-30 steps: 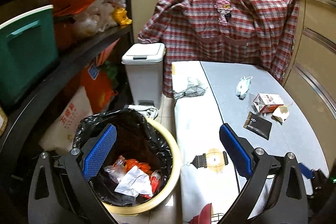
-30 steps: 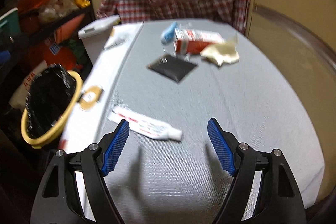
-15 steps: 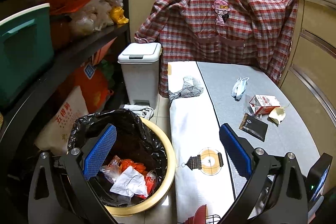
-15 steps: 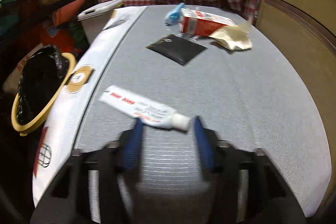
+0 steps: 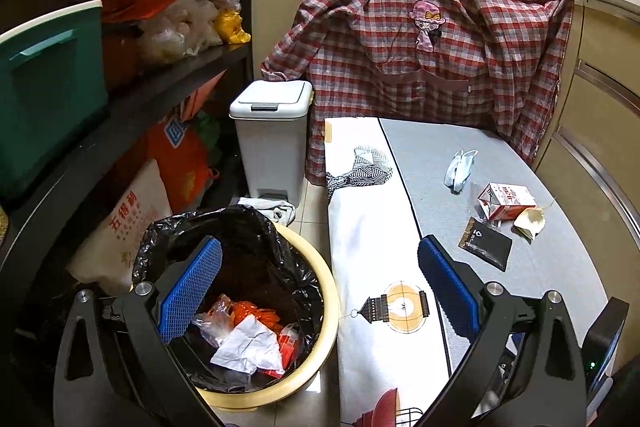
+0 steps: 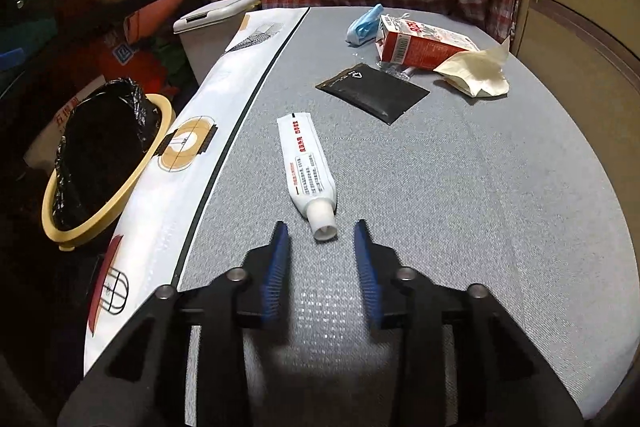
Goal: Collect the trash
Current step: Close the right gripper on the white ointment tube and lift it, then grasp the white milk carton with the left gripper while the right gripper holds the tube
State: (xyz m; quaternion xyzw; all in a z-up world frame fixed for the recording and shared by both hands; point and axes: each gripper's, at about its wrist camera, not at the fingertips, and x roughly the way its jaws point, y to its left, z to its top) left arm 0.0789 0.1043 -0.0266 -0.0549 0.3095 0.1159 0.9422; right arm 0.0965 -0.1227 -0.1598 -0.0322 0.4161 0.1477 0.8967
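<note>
A white tube (image 6: 306, 167) lies on the grey table (image 6: 480, 207), its cap toward my right gripper (image 6: 320, 231). The right gripper is open, low over the table, its blue pads either side of the cap without touching. Farther back lie a black sachet (image 6: 374, 91), a red carton (image 6: 420, 45), a crumpled cream wrapper (image 6: 476, 73) and a blue face mask (image 6: 363, 27). My left gripper (image 5: 320, 263) is open and empty above the yellow bin (image 5: 320, 307) lined with a black bag, which holds crumpled paper and plastic (image 5: 252, 343). The bin also shows in the right wrist view (image 6: 108, 163).
A white pedal bin (image 5: 272, 143) stands beside the table's far left corner. A plaid shirt (image 5: 432, 39) hangs behind the table. Dark shelves on the left hold a green crate (image 5: 44, 83) and bags. A white printed cloth (image 5: 368, 227) covers the table's left edge.
My right gripper has moved down and forward to the tube's cap and its jaws have narrowed around it. The left gripper has barely moved, staying open over the bin.
</note>
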